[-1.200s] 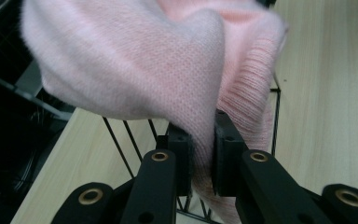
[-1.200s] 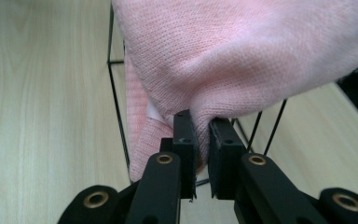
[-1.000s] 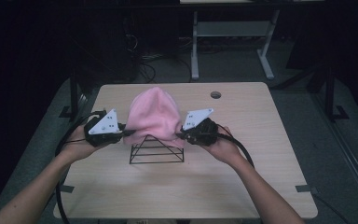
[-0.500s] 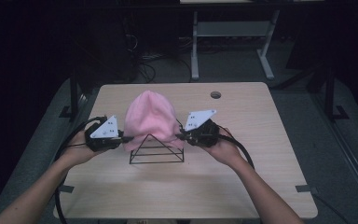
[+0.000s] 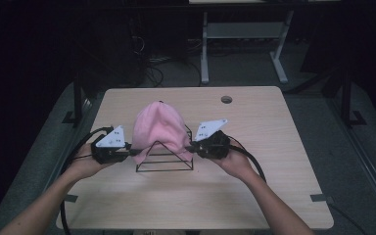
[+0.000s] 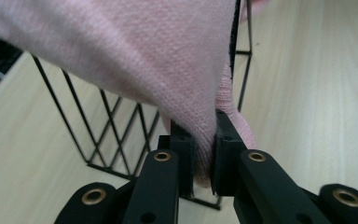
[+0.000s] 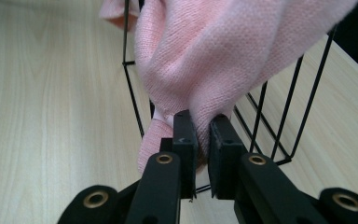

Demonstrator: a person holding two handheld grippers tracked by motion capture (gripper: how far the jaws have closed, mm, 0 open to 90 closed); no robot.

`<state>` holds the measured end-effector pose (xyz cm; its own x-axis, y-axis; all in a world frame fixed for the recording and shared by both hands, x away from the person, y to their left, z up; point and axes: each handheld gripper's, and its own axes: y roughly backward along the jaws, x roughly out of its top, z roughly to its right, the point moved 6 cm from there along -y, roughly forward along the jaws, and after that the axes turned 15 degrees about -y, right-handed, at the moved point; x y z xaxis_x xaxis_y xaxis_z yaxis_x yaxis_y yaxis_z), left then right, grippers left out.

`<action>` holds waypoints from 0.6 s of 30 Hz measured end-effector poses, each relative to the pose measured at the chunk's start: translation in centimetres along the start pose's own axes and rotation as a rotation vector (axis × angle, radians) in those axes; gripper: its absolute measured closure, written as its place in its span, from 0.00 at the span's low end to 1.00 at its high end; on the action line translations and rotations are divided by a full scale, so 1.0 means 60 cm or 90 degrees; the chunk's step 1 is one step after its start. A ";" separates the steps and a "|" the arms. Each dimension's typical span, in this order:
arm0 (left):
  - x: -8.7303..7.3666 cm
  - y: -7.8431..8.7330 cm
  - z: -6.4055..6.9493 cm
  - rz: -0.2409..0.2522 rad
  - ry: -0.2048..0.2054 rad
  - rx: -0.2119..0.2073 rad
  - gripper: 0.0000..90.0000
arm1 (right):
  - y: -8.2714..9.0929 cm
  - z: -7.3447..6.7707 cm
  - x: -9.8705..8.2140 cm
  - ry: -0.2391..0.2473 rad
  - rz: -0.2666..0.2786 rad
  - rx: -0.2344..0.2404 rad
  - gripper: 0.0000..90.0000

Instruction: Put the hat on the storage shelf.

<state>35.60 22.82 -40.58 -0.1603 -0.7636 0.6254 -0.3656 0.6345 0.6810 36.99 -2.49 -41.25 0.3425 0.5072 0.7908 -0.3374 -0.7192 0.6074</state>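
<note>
Pink knitted fabric, a soft hat (image 5: 158,128), is seen at the centre of the high view, draped over a black wire rack (image 5: 165,161) shaped like a tent that stands on a pale wooden table (image 5: 254,186). The hat's lower edge is pinched at both sides: at centre left of that frame the left gripper (image 5: 131,152) is clamped on the brim, and at centre right the right gripper (image 5: 190,147) is clamped on the opposite side of it. In the left gripper view the hat (image 6: 135,56) hangs across the upper half of the frame, a fold of it squeezed between the black jaws at lower centre, with the rack (image 6: 107,135) behind; in the right gripper view the hat (image 7: 223,56) is bunched in the upper right and its hem is likewise caught between the jaws, just in front of the rack (image 7: 279,116). The hat is judged to be light, limp and stretchy, not fragile; it is likely to sag and fold wherever it is not supported, and the knit could snag on the wire ends. The brim, where the fabric looks doubled and thicker, is judged the best place to be gripped, at two opposite points, so that the opening can be held spread over the rack.
</note>
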 end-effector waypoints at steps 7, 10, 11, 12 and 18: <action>-0.011 -0.009 0.012 0.025 0.034 0.009 0.91 | -0.003 -0.003 -0.010 -0.023 0.018 0.005 0.92; -0.014 -0.011 0.015 0.025 0.037 0.012 0.90 | -0.003 -0.003 -0.013 -0.024 0.025 0.008 0.92; -0.015 -0.011 0.015 0.025 0.035 0.014 0.90 | -0.004 -0.004 -0.014 -0.027 0.024 0.009 0.92; -0.015 -0.011 0.015 0.023 0.033 0.013 0.90 | -0.006 -0.005 -0.017 -0.029 0.022 0.011 0.92; -0.029 -0.022 0.014 -0.004 0.023 0.026 0.90 | -0.015 -0.002 -0.027 -0.034 0.008 0.002 0.92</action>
<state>35.60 23.20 -42.89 -0.1250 -0.7623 0.6351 -0.4044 0.6236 0.6690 36.65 -2.62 -43.08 0.3844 0.4721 0.7933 -0.3388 -0.7272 0.5970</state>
